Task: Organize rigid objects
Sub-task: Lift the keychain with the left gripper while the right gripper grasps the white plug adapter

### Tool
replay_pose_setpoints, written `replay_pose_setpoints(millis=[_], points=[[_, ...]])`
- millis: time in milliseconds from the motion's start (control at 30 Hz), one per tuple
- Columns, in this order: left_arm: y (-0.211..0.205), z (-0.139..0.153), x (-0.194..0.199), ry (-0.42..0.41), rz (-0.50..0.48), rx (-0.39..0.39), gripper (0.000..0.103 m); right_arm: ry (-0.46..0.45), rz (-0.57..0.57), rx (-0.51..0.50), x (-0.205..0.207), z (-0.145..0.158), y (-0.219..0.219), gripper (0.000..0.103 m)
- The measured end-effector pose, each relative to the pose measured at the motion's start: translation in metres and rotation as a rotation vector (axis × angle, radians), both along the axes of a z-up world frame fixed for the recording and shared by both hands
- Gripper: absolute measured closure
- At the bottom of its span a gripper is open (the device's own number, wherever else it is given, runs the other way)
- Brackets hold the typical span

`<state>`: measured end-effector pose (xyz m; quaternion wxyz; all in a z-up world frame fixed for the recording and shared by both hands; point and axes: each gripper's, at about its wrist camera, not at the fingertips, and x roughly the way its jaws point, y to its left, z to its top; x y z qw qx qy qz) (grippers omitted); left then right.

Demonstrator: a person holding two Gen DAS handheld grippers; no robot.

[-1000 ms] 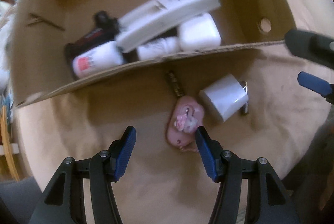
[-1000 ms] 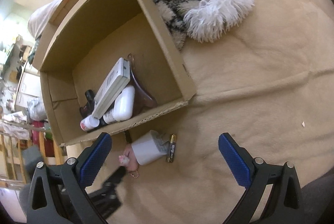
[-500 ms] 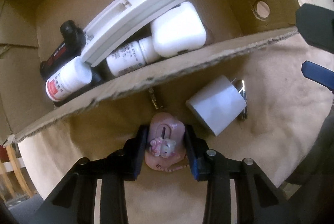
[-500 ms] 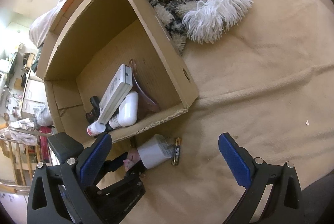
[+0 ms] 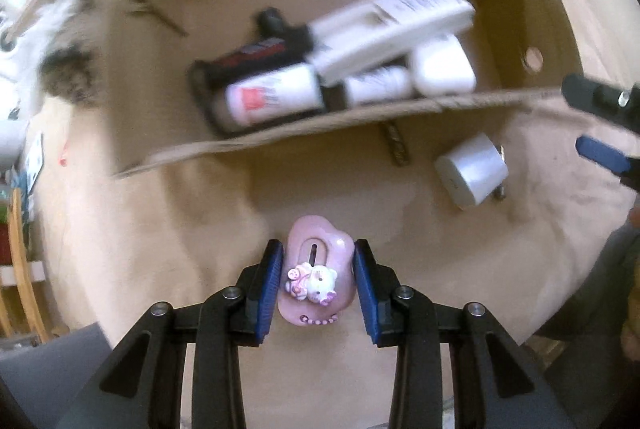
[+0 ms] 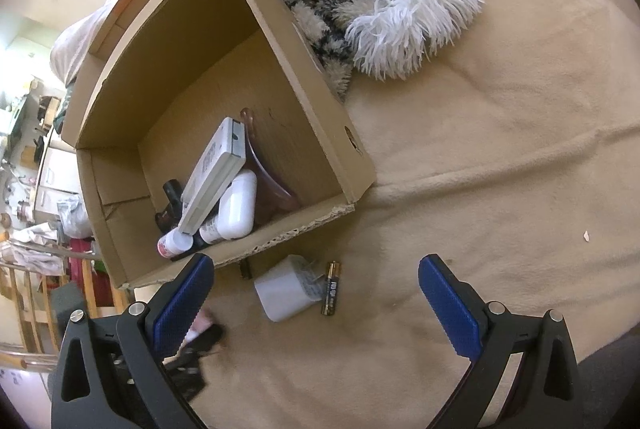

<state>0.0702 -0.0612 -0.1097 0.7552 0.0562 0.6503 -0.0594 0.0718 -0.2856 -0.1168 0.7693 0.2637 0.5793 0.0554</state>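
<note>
My left gripper (image 5: 317,271) is shut on a pink trinket with a small cat figure (image 5: 317,271), held just above the tan blanket, in front of the cardboard box (image 5: 460,103). The box holds a white remote (image 5: 394,23), white bottles (image 5: 276,97), a white case (image 5: 442,67) and a black item (image 5: 256,51). A white charger cube (image 6: 286,293) and a battery (image 6: 331,288) lie on the blanket beside the box; a second dark battery (image 5: 396,145) lies against the box wall. My right gripper (image 6: 316,303) is open and empty, hovering over the charger and battery.
A shaggy black-and-cream throw with a white fringe (image 6: 400,25) lies behind the box. The tan blanket (image 6: 500,189) spreads to the right. Wooden furniture and clutter (image 6: 36,237) stand at the far left beyond the bed.
My left gripper moved onto the pink trinket, shut on it, then drew it back away from the box. The right gripper stayed open and barely shifted.
</note>
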Motion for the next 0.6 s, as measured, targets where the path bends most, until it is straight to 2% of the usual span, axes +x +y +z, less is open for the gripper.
replay_pose_setpoints(millis=[267, 600], points=[[0.053, 0.035, -0.012, -0.083, 0.091, -0.012, 0.07, 0.007, 0.005, -0.024, 0.0, -0.004, 0.005, 0.0], [0.084, 0.045, -0.023, -0.128, 0.186, -0.045, 0.07, 0.031, 0.017, -0.033, 0.002, -0.013, 0.009, 0.0]])
